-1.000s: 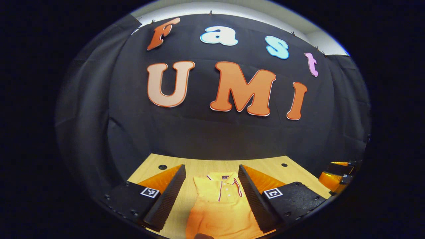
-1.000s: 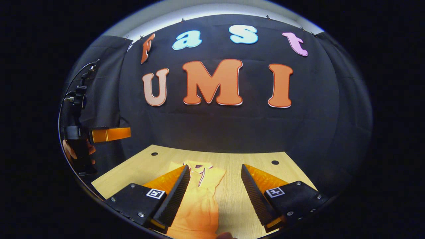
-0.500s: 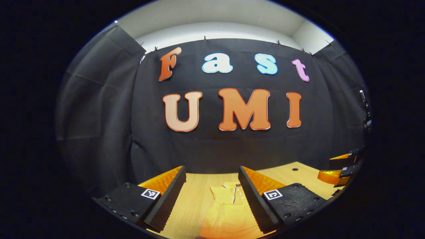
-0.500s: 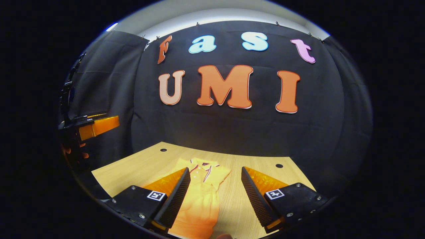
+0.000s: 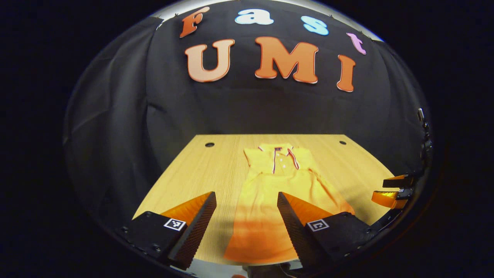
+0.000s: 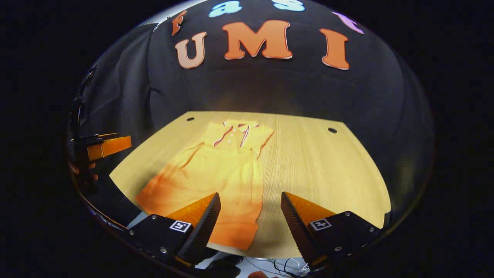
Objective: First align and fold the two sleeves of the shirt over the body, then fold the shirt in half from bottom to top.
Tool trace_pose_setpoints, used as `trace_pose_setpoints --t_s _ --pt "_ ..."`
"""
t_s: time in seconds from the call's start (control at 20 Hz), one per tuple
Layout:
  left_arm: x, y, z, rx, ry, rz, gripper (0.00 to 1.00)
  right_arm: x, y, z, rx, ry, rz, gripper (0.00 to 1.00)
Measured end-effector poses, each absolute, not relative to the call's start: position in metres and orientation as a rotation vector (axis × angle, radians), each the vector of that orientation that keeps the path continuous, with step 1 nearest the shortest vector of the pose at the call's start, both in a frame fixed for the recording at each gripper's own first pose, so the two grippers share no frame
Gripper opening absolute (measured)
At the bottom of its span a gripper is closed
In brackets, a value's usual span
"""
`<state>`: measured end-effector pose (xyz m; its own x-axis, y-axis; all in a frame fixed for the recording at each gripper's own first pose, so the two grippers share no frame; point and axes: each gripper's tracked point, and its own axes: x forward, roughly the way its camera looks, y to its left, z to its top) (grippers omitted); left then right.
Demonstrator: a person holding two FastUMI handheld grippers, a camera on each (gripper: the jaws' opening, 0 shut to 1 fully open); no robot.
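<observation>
Both cameras have tipped down since a second ago, baring the whole table [image 5: 216, 162] | yellow polo shirt [image 5: 270, 193] lies collar toward its far edge, hem at the near edge, sleeves seemingly folded in | we hold left gripper [image 5: 247, 216] and right gripper [image 6: 251, 216] released, grasping nothing | bottom-to-top fold likely next | shirt's chest label unreadable
</observation>
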<state>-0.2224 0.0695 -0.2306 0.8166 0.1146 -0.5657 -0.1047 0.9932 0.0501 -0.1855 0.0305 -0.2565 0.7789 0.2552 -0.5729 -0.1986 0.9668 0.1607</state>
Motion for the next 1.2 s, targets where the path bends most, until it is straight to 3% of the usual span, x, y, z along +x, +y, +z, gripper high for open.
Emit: trace_pose_setpoints --t_s 0.3,0.5,0.7,1.0,1.1,1.2 --pt "-0.235 0.070 -0.291 -0.006 0.870 0.118 0.98 -0.198 0.049 -0.300 0.084 0.796 0.266 0.96" --pt "-0.236 0.069 -0.299 -0.041 1.019 0.160 0.99 -0.213 0.051 -0.332 0.098 0.883 0.235 0.96" --pt "-0.231 0.072 -0.289 -0.045 1.105 0.164 0.99 -0.223 0.056 -0.349 0.095 0.941 0.235 0.96" --pt "-0.268 0.066 -0.333 -0.051 1.207 0.157 0.99 -0.227 0.058 -0.364 0.104 1.013 0.214 0.97" --pt "-0.260 0.063 -0.331 -0.039 1.198 0.135 0.98 -0.226 0.056 -0.365 0.067 1.020 0.199 0.94" --pt "-0.253 0.062 -0.334 -0.031 1.186 0.113 0.98 -0.222 0.055 -0.366 0.083 1.026 0.182 0.82"
